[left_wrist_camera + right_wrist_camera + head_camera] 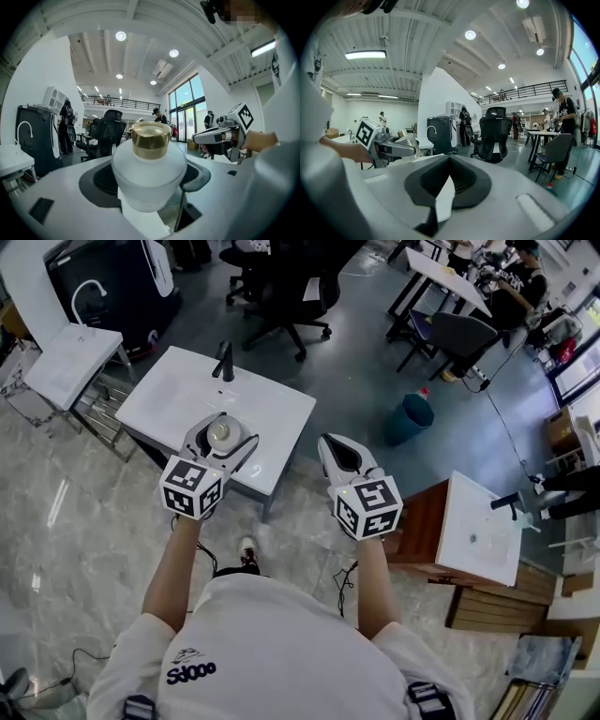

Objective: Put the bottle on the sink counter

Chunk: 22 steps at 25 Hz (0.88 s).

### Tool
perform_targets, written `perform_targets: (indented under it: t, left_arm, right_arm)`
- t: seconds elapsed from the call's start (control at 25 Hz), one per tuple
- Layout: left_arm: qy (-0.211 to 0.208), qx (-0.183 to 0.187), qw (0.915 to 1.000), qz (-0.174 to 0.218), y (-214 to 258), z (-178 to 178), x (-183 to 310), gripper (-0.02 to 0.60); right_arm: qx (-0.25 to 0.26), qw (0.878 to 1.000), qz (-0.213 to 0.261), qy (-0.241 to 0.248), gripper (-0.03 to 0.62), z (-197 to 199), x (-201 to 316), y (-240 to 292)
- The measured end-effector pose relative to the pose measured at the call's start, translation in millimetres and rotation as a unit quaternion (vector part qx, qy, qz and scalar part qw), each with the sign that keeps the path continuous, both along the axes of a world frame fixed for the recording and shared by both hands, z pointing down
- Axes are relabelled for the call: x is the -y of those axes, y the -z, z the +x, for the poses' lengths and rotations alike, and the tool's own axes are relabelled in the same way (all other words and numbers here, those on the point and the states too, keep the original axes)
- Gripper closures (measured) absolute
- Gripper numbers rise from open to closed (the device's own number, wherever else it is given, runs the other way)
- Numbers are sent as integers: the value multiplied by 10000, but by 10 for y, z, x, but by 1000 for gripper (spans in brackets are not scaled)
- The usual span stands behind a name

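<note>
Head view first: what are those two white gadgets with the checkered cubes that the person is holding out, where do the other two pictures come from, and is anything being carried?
They are hand-held grippers, tongs with two jaws, one in each hand; the cubes are part of them. The head view looks down from a camera on the person's head. The other two pictures come from a camera on each gripper, looking along its jaws. The left gripper holds a frosted bottle with a gold cap between its jaws. The right gripper is empty, its jaws together. Just ahead stands a white sink counter with a black tap.
</note>
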<state>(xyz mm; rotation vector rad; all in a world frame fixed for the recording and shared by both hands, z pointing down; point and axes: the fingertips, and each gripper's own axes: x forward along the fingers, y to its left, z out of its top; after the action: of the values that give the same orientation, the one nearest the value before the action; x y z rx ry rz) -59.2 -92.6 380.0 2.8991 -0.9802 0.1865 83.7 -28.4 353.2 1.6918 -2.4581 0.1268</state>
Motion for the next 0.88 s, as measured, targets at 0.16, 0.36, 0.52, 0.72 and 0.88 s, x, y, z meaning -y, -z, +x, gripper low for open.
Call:
perform_targets:
  t: [0.16, 0.36, 0.52, 0.72, 0.88]
  left_arm:
    - [-47, 18, 10000, -78, -47, 50, 266, 238]
    - [-84, 37, 9998, -162, -124, 65, 539, 238]
    - [-127, 51, 9996, -236, -189, 75, 699, 238]
    - [-216, 79, 9992, -314, -279, 105, 869, 238]
    - [-284, 118, 9990, -337, -331, 109, 1032, 238]
  right_arm:
    - [0, 10000, -89, -18, 585, 14, 237, -49]
    - [-15, 9998, -198, -39, 585, 8, 495, -126]
    - [-16, 9997, -258, -50, 585, -7, 674, -173]
    - [-4, 9994, -331, -65, 585, -44, 871, -241]
    - [-4, 9992, -384, -110, 585, -53, 1020, -295]
